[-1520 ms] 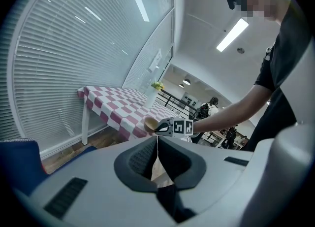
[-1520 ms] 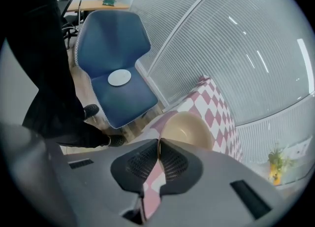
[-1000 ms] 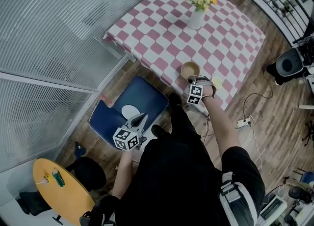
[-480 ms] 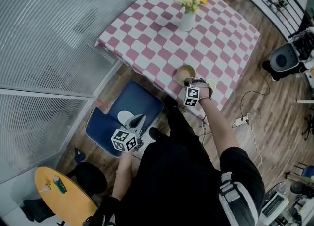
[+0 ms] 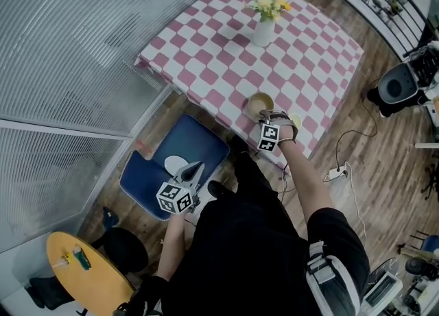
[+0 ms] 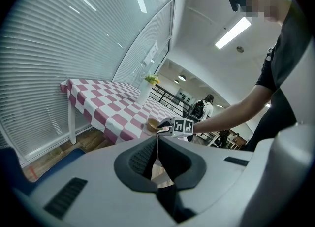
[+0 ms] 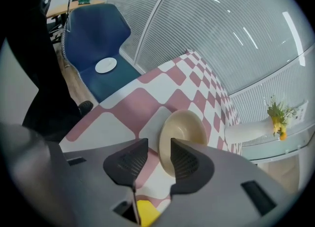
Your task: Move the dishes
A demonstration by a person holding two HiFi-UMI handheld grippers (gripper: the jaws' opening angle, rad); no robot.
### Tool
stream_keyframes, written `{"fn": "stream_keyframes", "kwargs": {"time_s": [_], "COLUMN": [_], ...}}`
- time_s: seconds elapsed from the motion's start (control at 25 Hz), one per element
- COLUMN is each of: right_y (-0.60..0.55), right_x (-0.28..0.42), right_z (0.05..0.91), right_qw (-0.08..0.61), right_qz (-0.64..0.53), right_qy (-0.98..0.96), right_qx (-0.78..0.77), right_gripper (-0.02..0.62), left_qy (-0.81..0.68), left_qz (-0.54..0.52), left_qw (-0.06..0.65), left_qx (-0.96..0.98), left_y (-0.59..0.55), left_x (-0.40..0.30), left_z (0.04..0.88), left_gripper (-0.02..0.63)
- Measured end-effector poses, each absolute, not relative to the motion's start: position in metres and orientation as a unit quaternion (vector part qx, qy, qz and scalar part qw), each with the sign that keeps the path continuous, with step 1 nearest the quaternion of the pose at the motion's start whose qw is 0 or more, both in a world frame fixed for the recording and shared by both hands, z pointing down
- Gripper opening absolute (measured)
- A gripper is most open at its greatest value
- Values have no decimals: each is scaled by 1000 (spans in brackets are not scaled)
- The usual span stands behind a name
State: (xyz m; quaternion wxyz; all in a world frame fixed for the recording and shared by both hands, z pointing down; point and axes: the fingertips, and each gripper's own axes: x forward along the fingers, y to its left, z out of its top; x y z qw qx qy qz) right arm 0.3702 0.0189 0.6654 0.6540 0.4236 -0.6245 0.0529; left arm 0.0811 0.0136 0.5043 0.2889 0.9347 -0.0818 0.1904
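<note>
A beige bowl (image 5: 260,105) (image 7: 186,131) stands upright near the front edge of the pink-and-white checked table (image 5: 219,61). My right gripper (image 5: 269,114) (image 7: 158,145) is at its near rim. The jaws have just been opening and now stand open, the rim between them, one jaw over the bowl's inside and neither pad pressing. A white plate (image 5: 177,164) (image 7: 106,65) lies on the seat of a blue chair (image 5: 152,173). My left gripper (image 5: 196,166) (image 6: 157,138) hovers beside that chair, fingertips together and nothing held.
A white vase with yellow flowers (image 5: 264,28) (image 7: 253,131) stands mid-table. A small yellow thing (image 5: 295,119) (image 7: 145,214) sits right of the bowl. Slatted glass walls run along the left. A yellow round table (image 5: 86,275) is at the bottom left, and a power strip (image 5: 338,169) lies on the floor.
Both grippers stay about where they were, the right one at the bowl's near rim. The head view has shifted a little.
</note>
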Motion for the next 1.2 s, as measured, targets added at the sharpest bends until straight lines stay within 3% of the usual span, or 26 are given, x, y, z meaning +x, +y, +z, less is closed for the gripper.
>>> {"fn": "stream_keyframes", "kwargs": {"time_s": [0.4, 1.2], "right_y": [15, -11], "right_x": [352, 282], "right_z": [641, 621], "right_qw": [637, 640], "right_qz": [24, -47], "right_qy": [-623, -642], "right_qx": [453, 419], "right_gripper": [207, 209], "left_qy": [-84, -155], "left_qz": [181, 151], "left_qw": [282, 294], "left_qx": [939, 931], "left_y": [19, 39], "left_x": [62, -23], "left_z": [496, 501], "left_gripper": [25, 25]}}
